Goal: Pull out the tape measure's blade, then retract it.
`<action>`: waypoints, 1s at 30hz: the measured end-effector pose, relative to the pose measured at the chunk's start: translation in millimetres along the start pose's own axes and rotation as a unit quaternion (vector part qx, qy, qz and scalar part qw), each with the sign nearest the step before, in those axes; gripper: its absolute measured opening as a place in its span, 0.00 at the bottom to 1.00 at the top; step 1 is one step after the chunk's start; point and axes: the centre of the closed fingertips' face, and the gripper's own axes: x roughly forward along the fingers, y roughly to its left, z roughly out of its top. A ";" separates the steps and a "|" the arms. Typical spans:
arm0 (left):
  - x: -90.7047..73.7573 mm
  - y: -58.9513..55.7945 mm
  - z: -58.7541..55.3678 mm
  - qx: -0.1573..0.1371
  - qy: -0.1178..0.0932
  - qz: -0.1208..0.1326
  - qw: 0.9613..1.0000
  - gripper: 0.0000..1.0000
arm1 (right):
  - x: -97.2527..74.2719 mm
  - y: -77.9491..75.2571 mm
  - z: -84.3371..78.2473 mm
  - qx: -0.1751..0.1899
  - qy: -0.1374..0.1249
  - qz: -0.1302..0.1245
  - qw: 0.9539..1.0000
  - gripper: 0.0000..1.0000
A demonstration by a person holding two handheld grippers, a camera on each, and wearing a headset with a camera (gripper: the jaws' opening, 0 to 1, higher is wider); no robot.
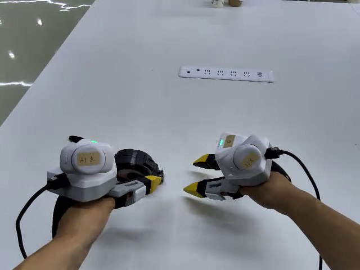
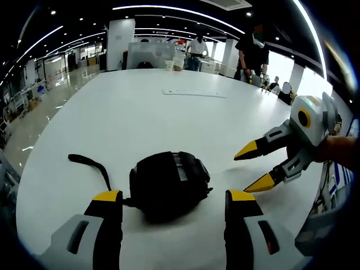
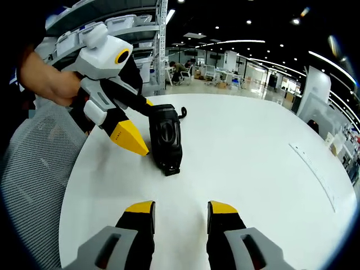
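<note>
While left claw [image 2: 174, 198] gapes around tape measure [image 2: 169, 180], right claw [image 1: 196, 175] parted, empty, wide table [image 1: 169, 112] beyond.

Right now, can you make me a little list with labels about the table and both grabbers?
table: white
tape measure: black, lying on the table, no blade pulled out
left gripper: open, fingers on either side of the tape measure, not squeezing it
right gripper: open, holding nothing, pointing toward the tape measure
power strip: white, farther back on the table
</note>
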 end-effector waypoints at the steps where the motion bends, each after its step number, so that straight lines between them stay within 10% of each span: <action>1: -0.5 0.0 -0.4 0.002 0.000 -0.001 1.000 0.70 | -1.5 0.0 -1.1 0.002 0.001 -0.002 1.000 0.34; 30: -17.0 -8.6 -10.4 0.063 -0.022 -0.045 0.997 0.76 | -56.7 0.8 -31.6 0.079 -0.024 -0.081 0.993 0.51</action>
